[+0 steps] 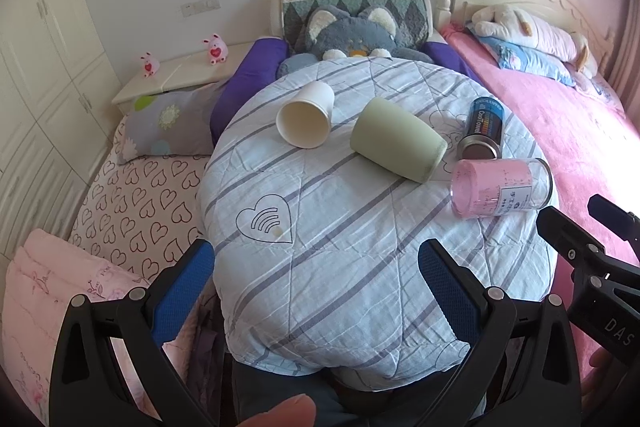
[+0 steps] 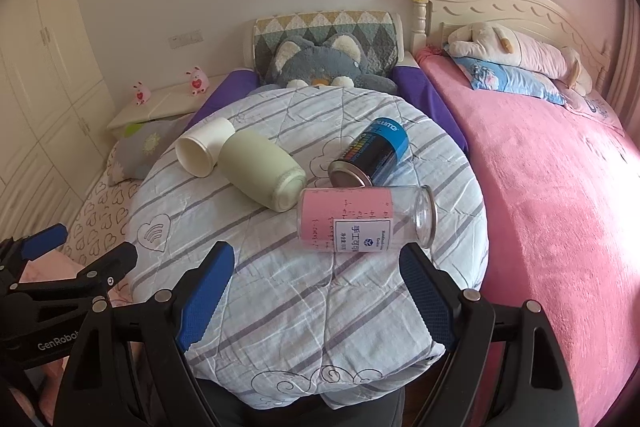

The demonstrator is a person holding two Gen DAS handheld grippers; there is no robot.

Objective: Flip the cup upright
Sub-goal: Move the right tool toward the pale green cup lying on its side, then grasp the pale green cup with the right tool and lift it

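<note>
Several containers lie on their sides on a striped quilt (image 1: 320, 227). A white paper cup (image 1: 306, 115) lies with its mouth toward me; it also shows in the right wrist view (image 2: 204, 151). A pale green cup (image 1: 398, 139) (image 2: 262, 175) lies beside it. A pink-filled clear jar (image 1: 502, 187) (image 2: 364, 219) and a blue-black can (image 1: 482, 127) (image 2: 370, 153) lie to the right. My left gripper (image 1: 316, 275) is open and empty, short of the cups. My right gripper (image 2: 316, 287) is open and empty, just short of the jar.
The quilt covers a rounded mound on a bed. A grey plush cat (image 1: 352, 35) sits at the headboard. A pink bed (image 2: 560, 187) lies to the right, a heart-print sheet (image 1: 140, 203) and a nightstand (image 1: 180, 75) to the left.
</note>
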